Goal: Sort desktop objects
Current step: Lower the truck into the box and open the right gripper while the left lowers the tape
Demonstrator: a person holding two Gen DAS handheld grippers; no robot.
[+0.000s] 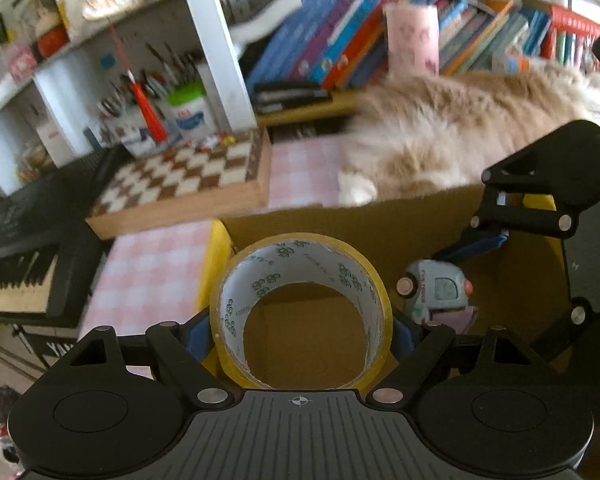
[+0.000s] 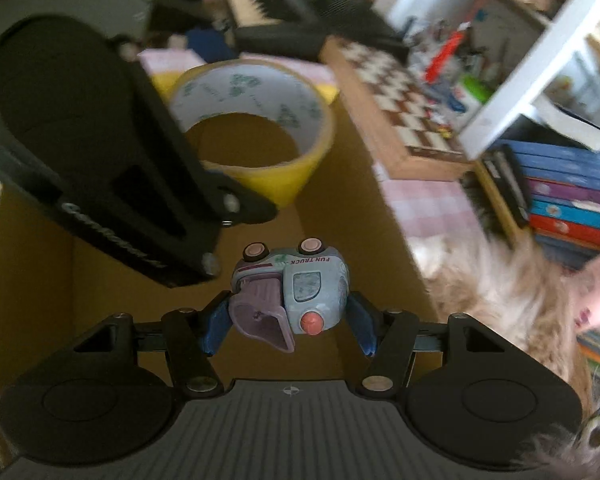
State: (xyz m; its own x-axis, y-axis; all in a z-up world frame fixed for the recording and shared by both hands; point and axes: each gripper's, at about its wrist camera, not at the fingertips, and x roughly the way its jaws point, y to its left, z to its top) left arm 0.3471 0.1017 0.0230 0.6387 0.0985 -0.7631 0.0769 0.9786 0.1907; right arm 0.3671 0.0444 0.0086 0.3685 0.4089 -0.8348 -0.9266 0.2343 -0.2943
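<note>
My left gripper (image 1: 302, 336) is shut on a roll of yellow tape (image 1: 236, 280). Its blue fingertips (image 1: 198, 338) press the roll's outer sides, and the roll's hole faces the camera. My right gripper (image 2: 289, 328) is shut on a small light-blue toy truck (image 2: 312, 280) that has pink wheels and a purple scoop. Both grippers point down into an open cardboard box (image 2: 340, 208), close beside each other. The left wrist view has the truck (image 1: 436, 290) just right of the tape. In the right wrist view the tape roll (image 2: 276, 176) lies beyond the truck, partly behind the left gripper's black body.
A fluffy cream cat (image 1: 460, 140) lies against the box's far edge (image 1: 340, 216). A wooden chessboard (image 1: 188, 176) and a black piano keyboard (image 1: 16, 256) sit to the left on a pink checked cloth (image 1: 152, 264). Behind them stand a pen holder (image 1: 160, 92) and a row of books (image 1: 340, 40).
</note>
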